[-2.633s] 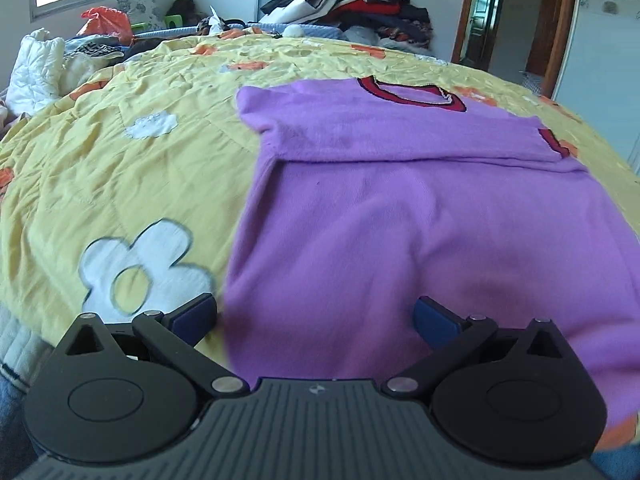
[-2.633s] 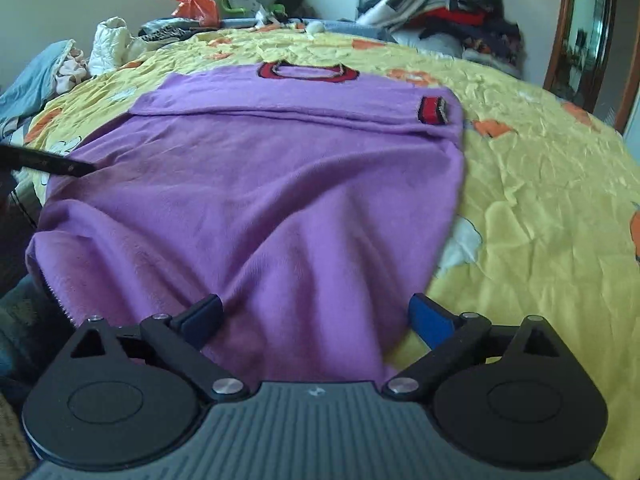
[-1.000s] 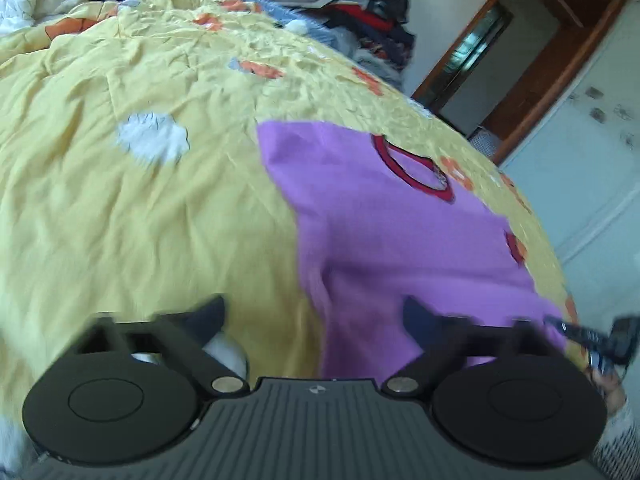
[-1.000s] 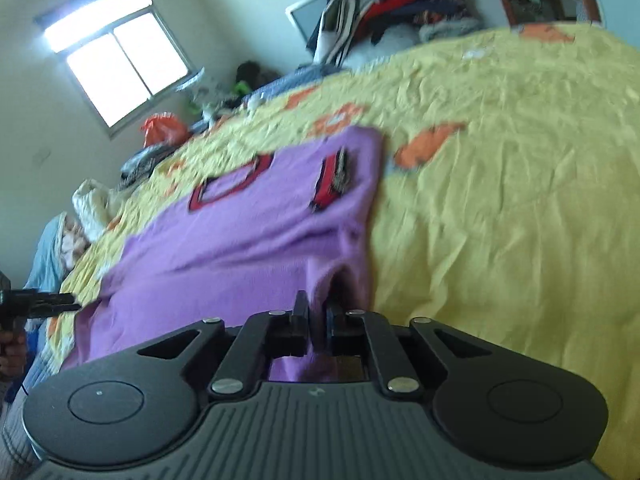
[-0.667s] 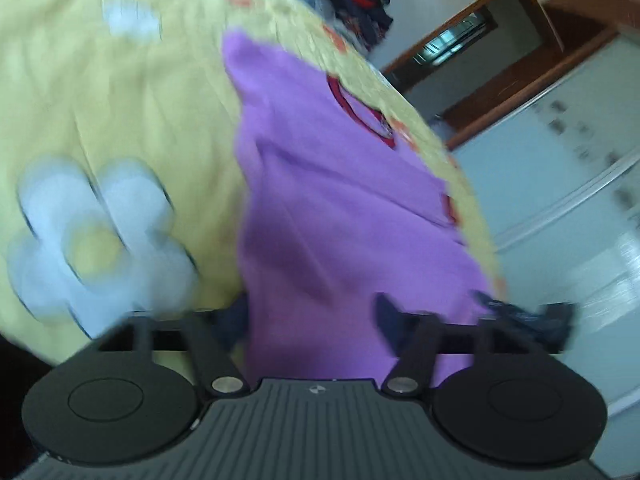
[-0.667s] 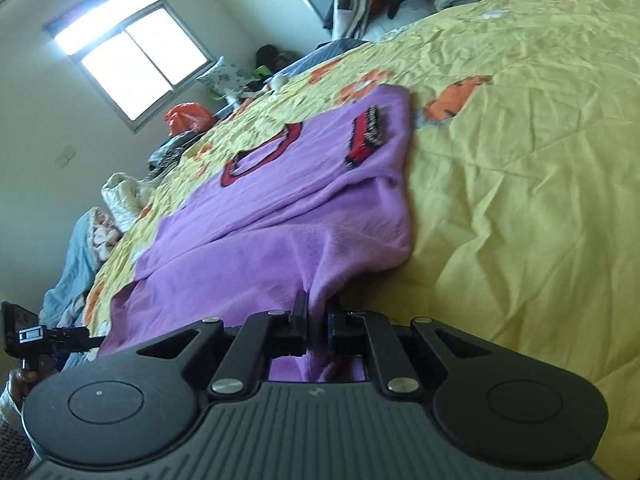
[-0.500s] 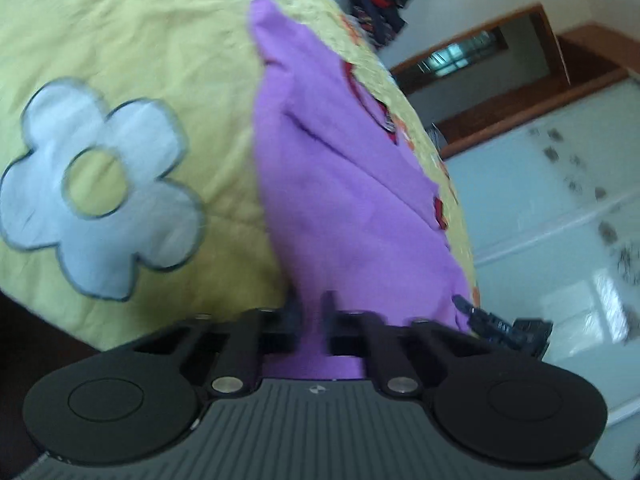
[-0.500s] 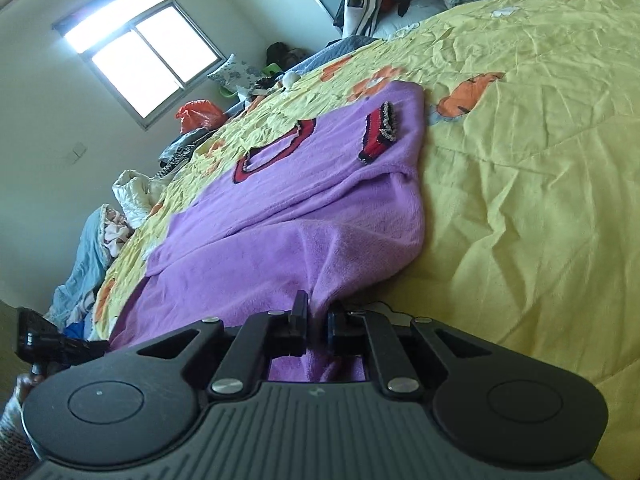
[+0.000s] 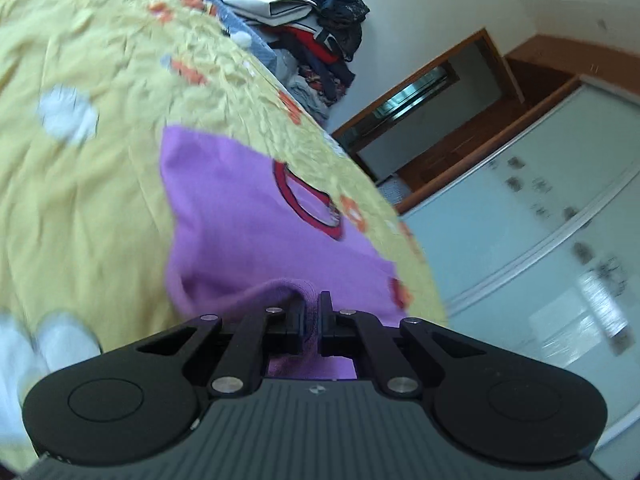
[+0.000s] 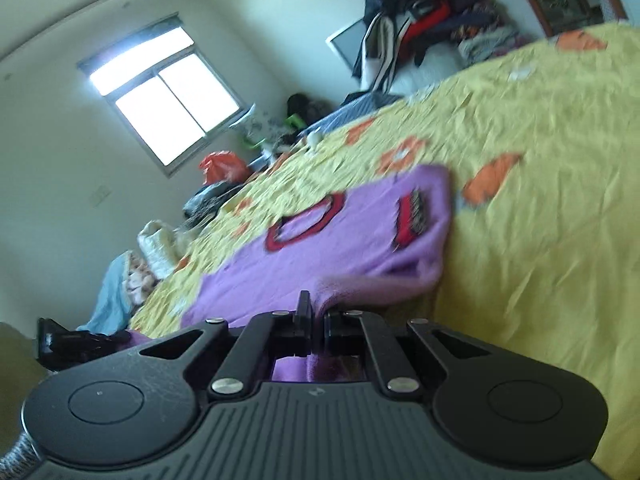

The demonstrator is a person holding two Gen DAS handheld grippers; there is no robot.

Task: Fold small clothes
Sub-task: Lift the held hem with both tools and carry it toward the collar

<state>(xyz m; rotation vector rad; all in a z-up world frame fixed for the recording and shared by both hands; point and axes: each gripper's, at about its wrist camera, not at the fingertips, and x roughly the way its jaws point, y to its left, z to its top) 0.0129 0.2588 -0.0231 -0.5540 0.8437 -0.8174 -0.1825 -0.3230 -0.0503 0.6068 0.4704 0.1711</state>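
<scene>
A purple sweater (image 9: 236, 216) with a red collar and red cuffs lies on the yellow flowered bedspread (image 9: 80, 184). My left gripper (image 9: 311, 312) is shut on the sweater's near hem, and the cloth bunches up between its black pads. In the right wrist view the same purple sweater (image 10: 320, 248) is lifted at its near edge, where my right gripper (image 10: 317, 316) is shut on the hem. The left gripper shows as a black shape (image 10: 76, 342) at the lower left of that view. Both sleeves are folded across the chest.
A heap of dark clothes (image 9: 316, 20) is piled at the far end of the bed. Bags and bundled laundry (image 10: 160, 240) lie under the window. A wooden doorway (image 9: 432, 108) and pale wardrobe doors (image 9: 540, 240) stand to the right.
The left gripper closed on the sweater's hem and lifted it. The right gripper, shut on the other corner throughout, rose with its cloth. Both views tilted up.
</scene>
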